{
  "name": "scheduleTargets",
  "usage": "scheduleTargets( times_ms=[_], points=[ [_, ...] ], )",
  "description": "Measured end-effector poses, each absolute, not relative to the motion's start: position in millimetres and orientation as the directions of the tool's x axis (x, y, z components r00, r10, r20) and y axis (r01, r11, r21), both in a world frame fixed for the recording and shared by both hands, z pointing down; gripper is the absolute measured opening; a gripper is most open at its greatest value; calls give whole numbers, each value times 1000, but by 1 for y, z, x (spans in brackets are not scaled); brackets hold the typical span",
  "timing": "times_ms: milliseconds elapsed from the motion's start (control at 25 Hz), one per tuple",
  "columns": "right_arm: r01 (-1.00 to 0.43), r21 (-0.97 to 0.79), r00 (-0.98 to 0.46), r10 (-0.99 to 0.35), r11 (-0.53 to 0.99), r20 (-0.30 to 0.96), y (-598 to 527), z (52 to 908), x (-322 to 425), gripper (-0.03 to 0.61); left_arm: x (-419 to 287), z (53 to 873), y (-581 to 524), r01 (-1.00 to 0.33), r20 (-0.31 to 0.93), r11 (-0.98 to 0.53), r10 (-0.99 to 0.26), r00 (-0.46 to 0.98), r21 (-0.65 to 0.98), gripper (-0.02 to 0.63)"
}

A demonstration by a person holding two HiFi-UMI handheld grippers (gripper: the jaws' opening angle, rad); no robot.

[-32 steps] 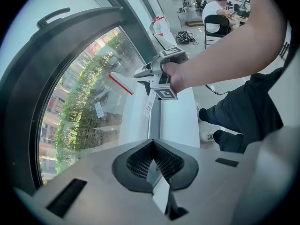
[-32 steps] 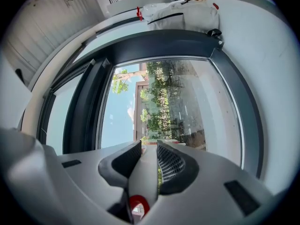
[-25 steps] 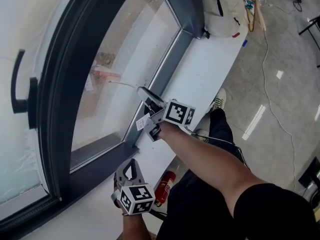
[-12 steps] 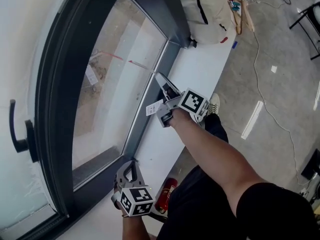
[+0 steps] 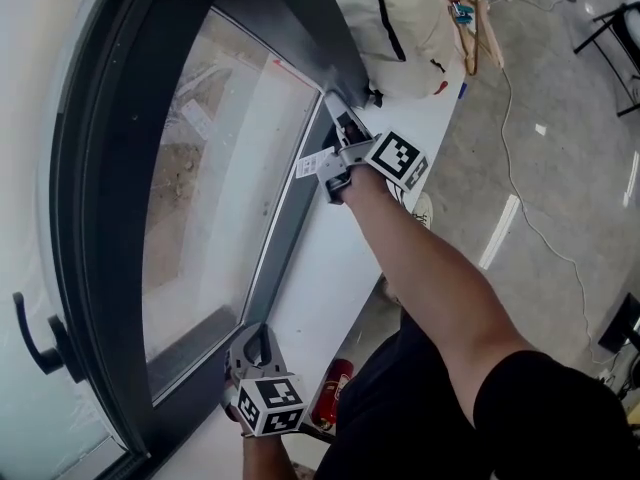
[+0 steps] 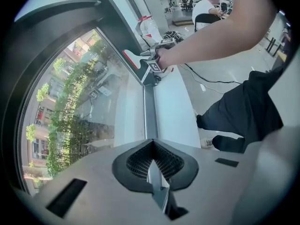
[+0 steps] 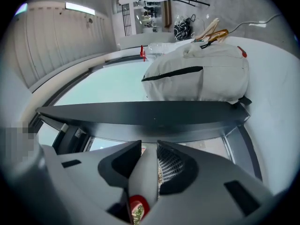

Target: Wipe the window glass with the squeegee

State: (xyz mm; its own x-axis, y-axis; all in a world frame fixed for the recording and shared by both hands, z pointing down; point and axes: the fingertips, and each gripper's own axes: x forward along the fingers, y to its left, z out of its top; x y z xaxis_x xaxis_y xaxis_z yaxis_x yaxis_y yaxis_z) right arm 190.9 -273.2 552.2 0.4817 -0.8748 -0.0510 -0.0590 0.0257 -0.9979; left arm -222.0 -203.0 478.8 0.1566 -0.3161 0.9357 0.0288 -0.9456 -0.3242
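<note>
My one squeegee [image 5: 340, 118] is at the far corner of the window glass [image 5: 210, 198], close by the dark frame; my right gripper [image 5: 338, 160] is clamped on its handle, my bare right arm stretched far out over the white sill [image 5: 345, 268]; my left gripper [image 5: 256, 348] hangs low and near, jaws pressed together on nothing; one cream bag [image 5: 410, 28] lies far along the sill; one red extinguisher [image 5: 330, 393] lies near, below the sill.

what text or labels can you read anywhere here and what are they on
No text is readable.
White tag by the squeegee: print too small to read.
Marker cubes: black-and-white patterns, no words.
Red canister: label too blurred to read.
</note>
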Motion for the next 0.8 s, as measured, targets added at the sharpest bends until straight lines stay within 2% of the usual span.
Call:
scheduleTargets(
  times_ms=[800],
  points=[
    [-46,-997,457,-886,59,-73,-308,588,216,92,-192,496,-215,16,949,-955,-294,119,-297,0]
  ],
)
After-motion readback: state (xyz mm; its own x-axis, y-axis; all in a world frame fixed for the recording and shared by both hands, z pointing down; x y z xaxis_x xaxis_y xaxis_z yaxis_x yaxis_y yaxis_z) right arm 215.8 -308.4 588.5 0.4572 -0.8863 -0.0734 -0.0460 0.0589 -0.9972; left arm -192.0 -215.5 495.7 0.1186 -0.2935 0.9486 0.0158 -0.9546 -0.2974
